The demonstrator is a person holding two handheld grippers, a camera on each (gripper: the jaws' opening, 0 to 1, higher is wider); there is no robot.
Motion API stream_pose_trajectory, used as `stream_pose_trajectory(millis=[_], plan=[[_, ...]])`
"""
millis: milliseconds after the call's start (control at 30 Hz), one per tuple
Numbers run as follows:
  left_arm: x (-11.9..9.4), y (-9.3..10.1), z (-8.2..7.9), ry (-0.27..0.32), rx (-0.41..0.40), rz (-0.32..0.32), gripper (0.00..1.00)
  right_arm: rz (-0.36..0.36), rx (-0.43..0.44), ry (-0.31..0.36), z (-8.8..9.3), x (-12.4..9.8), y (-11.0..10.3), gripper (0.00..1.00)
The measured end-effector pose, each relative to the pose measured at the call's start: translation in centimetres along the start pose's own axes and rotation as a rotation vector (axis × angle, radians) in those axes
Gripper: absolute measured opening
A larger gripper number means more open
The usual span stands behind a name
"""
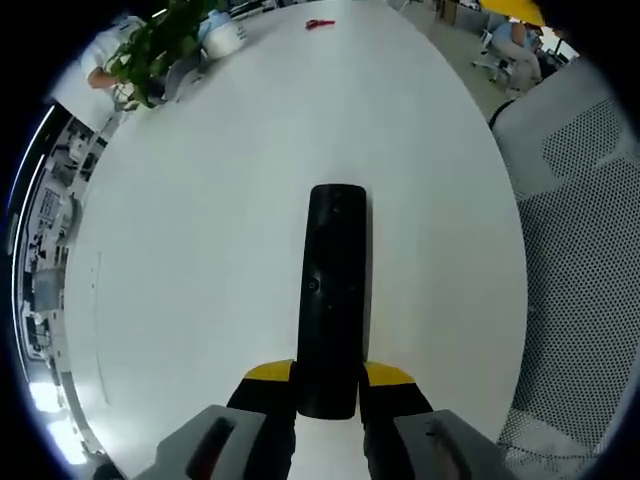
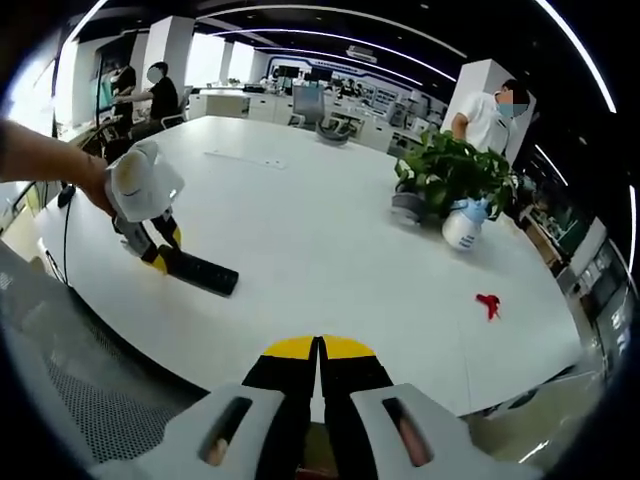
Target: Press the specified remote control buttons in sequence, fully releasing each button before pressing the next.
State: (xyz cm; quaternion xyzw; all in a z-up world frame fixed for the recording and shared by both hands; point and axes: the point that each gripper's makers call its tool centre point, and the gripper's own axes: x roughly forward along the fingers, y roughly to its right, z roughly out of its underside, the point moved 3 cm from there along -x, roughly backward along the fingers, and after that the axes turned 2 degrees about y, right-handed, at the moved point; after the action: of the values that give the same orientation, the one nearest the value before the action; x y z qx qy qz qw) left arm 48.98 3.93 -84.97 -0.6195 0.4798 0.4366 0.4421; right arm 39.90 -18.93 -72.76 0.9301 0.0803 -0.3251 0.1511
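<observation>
Remote control (image 1: pixel 333 300) lies flat on the white table (image 1: pixel 200 300), its near end clamped between the jaws of the left gripper (image 1: pixel 328 385); right gripper (image 2: pixel 319 362) hovers near the table edge, well apart, jaws closed on nothing; pressing seems not yet begun; next, I judge, the right tip must descend onto a button.

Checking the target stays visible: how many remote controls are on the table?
1. The black remote control lies on the white table, its near end between the left tool jaws; the right gripper view shows it too, near the table's left edge.
</observation>
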Motion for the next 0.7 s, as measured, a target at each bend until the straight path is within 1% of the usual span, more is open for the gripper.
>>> stream_pose_trajectory(millis=[167,300,500,700], plan=[[-0.1,0.7,0.1,0.043,-0.032,0.008,0.24,-0.003,0.003,-0.016,0.2,0.2,0.0,0.0],[-0.2,1.7,0.1,0.07,-0.043,0.017,0.24,-0.028,-0.004,-0.027,0.3,0.3,-0.4,0.0],[-0.4,3.0,0.0,0.085,-0.038,0.0,0.24,-0.05,-0.027,-0.03,0.2,0.3,-0.9,0.0],[-0.6,4.1,-0.2,0.091,-0.024,-0.011,0.24,-0.077,-0.003,-0.017,0.1,0.2,-1.1,0.0]])
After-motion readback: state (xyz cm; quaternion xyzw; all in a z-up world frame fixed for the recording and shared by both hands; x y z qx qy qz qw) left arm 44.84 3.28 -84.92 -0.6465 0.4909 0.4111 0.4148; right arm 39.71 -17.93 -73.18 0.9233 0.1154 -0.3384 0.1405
